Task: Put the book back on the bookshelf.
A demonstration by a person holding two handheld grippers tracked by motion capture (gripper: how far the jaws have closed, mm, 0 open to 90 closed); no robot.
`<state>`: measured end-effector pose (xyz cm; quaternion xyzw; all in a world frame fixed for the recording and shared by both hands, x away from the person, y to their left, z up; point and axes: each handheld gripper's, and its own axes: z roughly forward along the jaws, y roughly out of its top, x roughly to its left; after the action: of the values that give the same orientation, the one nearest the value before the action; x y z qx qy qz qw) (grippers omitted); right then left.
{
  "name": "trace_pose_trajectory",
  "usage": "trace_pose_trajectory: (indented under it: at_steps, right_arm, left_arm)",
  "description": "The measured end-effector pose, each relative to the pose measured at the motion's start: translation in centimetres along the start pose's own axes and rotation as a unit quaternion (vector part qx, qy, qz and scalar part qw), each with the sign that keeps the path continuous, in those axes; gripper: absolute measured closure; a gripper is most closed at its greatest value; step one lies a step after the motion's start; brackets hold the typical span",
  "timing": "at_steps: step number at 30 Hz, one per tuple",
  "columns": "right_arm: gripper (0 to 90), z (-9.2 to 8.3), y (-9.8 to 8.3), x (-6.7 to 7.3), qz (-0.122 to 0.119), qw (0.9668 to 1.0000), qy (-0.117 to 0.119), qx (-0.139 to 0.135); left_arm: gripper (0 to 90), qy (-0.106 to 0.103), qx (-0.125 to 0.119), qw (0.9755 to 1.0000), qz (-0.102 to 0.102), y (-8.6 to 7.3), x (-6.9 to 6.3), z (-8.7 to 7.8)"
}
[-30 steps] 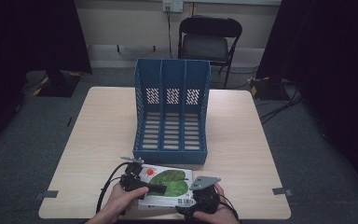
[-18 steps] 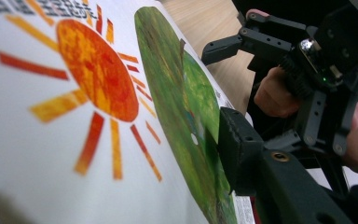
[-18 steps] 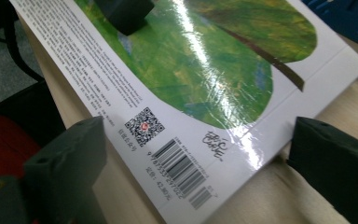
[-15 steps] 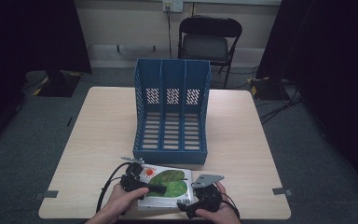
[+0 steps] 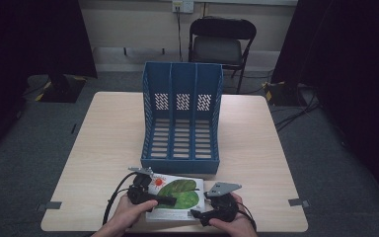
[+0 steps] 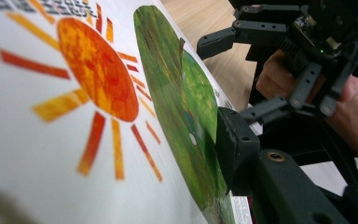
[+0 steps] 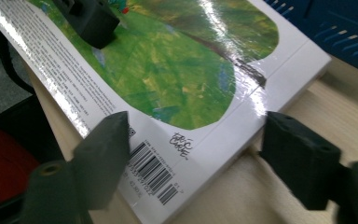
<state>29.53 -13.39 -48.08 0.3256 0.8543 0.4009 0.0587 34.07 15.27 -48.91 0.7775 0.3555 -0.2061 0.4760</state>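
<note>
Right gripper view: book (image 7: 177, 88) signed "Eric Carle", barcode; right hand-held gripper (image 7: 196, 154) apart, closing; left clamps book.

1. High view: the pale table (image 5: 256, 148) is evenly lit from above; the frame's upper corners and right side sink into near black, and the picture is soft throughout.
2. Left gripper view: the book (image 6: 74, 116) blurs at lower left, its sun print soft-edged.
3. Right gripper view: white glare streaks the glossy cover across the upper centre and along the left edge; the near jaws at bottom are out of focus.
</note>
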Motion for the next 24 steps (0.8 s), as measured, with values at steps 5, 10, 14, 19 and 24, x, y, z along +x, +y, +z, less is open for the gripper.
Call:
trace_pose_trajectory:
  at_steps: [5,10,14,19,24]
  right_arm:
    - [27.0,-0.2,0.0,-0.5,0.014,0.9999,-0.006,-0.002]
    - [23.7,-0.3,-0.1,-0.8,0.025,0.9997,0.003,0.004]
    - [24.2,-0.6,-0.1,-1.0,0.031,0.9995,0.003,0.003]
    - [28.2,-0.8,-0.1,-1.4,0.033,0.9994,0.013,-0.001]
    - [24.8,-0.6,0.0,-1.9,0.058,0.9979,0.027,-0.010]
  left_arm:
    - [71.0,0.012,0.000,0.9995,0.031,0.1,-0.6,0.0]
    - [71.1,0.020,0.001,0.9981,0.059,0.3,-1.3,-0.1]
    - [71.1,0.027,0.000,0.9966,0.078,0.3,-1.7,-0.1]
    - [71.0,0.036,-0.006,0.9936,0.107,0.2,-2.3,0.0]
    - [71.4,0.042,-0.009,0.9902,0.133,0.2,-2.9,0.2]
